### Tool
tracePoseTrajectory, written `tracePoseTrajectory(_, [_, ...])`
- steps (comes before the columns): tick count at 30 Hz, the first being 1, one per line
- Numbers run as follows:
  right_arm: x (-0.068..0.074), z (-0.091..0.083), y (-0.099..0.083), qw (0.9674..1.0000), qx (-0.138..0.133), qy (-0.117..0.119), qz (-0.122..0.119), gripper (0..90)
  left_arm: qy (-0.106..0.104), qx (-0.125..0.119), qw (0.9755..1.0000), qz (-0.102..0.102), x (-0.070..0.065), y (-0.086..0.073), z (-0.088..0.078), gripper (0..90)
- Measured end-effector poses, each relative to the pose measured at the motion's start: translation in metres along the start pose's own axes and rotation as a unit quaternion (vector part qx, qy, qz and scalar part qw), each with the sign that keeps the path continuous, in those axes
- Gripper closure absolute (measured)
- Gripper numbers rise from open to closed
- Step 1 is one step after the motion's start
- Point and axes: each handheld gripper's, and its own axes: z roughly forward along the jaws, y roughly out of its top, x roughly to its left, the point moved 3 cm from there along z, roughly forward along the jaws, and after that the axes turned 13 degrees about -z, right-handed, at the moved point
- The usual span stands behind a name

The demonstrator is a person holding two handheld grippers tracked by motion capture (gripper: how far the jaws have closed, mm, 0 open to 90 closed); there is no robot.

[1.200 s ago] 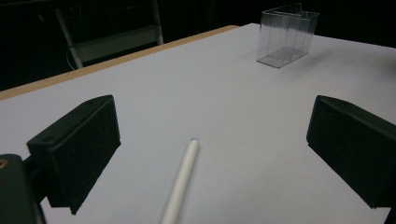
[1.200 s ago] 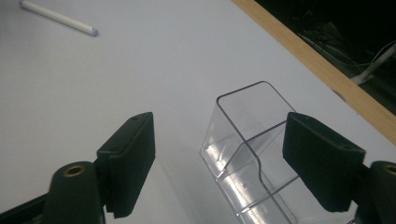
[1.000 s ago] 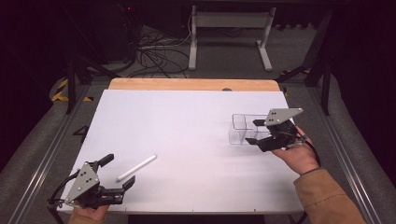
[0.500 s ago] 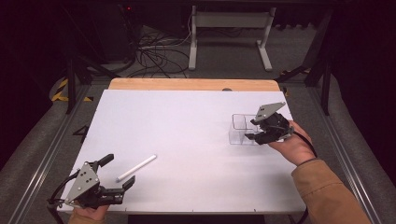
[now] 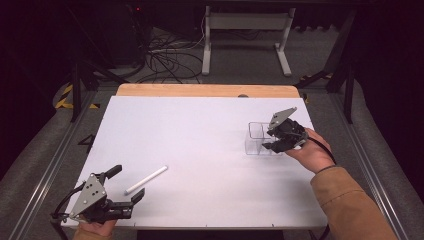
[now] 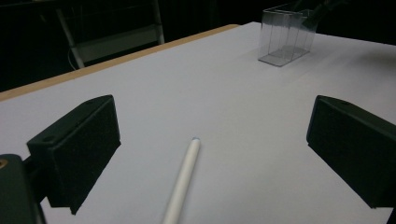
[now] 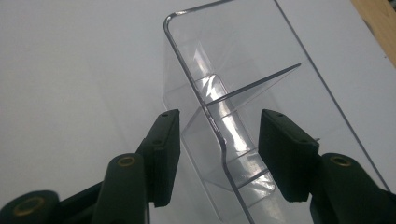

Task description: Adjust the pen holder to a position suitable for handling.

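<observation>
A clear plastic box (image 5: 255, 137) with inner dividers stands at the right of the white tabletop (image 5: 200, 140). My right gripper (image 5: 267, 140) reaches into it from the right. In the right gripper view its jaws straddle one long wall of the box (image 7: 243, 56). The gripper (image 7: 219, 149) has just been closing, with a gap left on each side of that wall. A white stick (image 5: 147, 179) lies at the front left. My left gripper (image 5: 127, 182) rests open just behind its near end; the stick (image 6: 183, 179) points away between the wide jaws of that gripper (image 6: 212, 126).
A strip of bare wood (image 5: 200, 90) edges the far side of the table. Beyond it are cables and a desk frame (image 5: 245, 30) on the dark floor. In the left gripper view the clear box (image 6: 285, 39) stands far off at the upper right.
The right gripper has moved left and slightly down onto the clear box, and its jaws have narrowed around the box's wall. The left gripper and the stick have stayed put.
</observation>
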Motion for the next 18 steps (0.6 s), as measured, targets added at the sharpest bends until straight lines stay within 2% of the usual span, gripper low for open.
tracePoseTrajectory(2, [0.000,0.003,0.000,1.0000,0.003,0.004,0.004,49.3,0.000,0.000,1.0000,0.000,0.000,0.000,0.000,3.5])
tracePoseTrajectory(4, [-0.001,0.005,-0.001,0.9999,0.009,0.007,-0.003,49.9,0.000,-0.001,1.0000,-0.001,0.000,0.000,0.000,3.5])
tracePoseTrajectory(5, [-0.001,0.006,-0.001,0.9999,0.008,0.006,0.005,50.4,0.000,-0.001,1.0000,-0.001,0.000,0.000,0.000,3.5])
tracePoseTrajectory(9, [0.000,0.010,-0.002,0.9998,0.015,0.011,0.007,52.1,0.000,0.000,1.0000,0.001,0.000,0.000,0.000,3.5])
tracePoseTrajectory(17, [0.001,0.019,-0.001,0.9991,0.032,0.025,-0.011,56.7,0.000,0.000,1.0000,0.000,0.000,0.000,0.000,3.5])
tracePoseTrajectory(18, [0.001,0.020,-0.001,0.9990,0.034,0.025,-0.013,58.4,0.001,-0.001,1.0000,0.006,0.001,0.000,0.000,3.5])
